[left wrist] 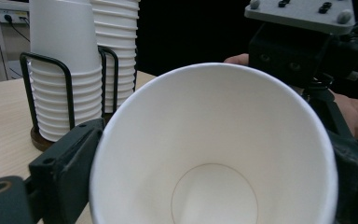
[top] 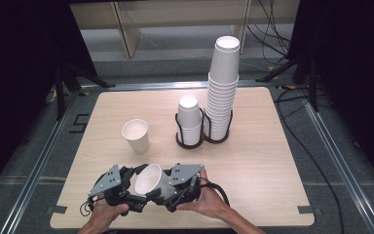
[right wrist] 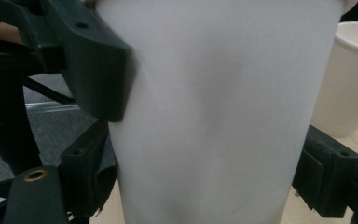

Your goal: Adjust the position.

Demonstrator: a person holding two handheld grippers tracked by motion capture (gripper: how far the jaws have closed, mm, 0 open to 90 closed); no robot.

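A white paper cup [top: 152, 181] is held tilted above the near edge of the table [top: 253, 165], right between both grippers. The right gripper [top: 177, 192] is clamped on its body, with jaws pressed on either side in the right gripper view. The left gripper [top: 135, 187] is set at the rim, but whether it's actually squeezing can't be told. Another loose cup [top: 136, 136] is stood farther back, near two racked cup stacks [top: 209, 105]
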